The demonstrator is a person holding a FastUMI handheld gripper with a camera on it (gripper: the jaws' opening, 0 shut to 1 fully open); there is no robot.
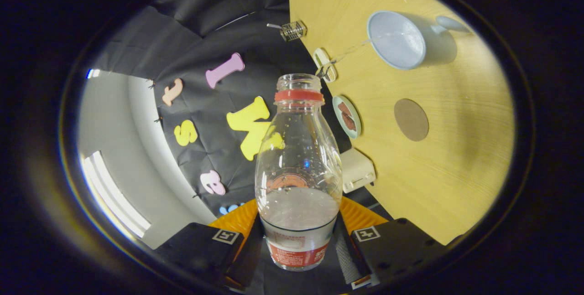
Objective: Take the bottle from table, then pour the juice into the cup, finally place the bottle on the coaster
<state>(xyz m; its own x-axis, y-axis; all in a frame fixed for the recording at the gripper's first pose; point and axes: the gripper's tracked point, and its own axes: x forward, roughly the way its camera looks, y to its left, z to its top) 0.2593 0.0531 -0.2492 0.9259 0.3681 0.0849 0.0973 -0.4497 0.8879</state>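
Your jaws pinch one clear plastic bottle (298, 167) by its lower body, cap off.
Its red-and-white label is too blurred to read; pale liquid sits low inside. Beyond the jaws, on the wood-grain tabletop (438, 181), you have one round brown coaster (411, 119) and, farther off, one pale blue cup (398, 39).
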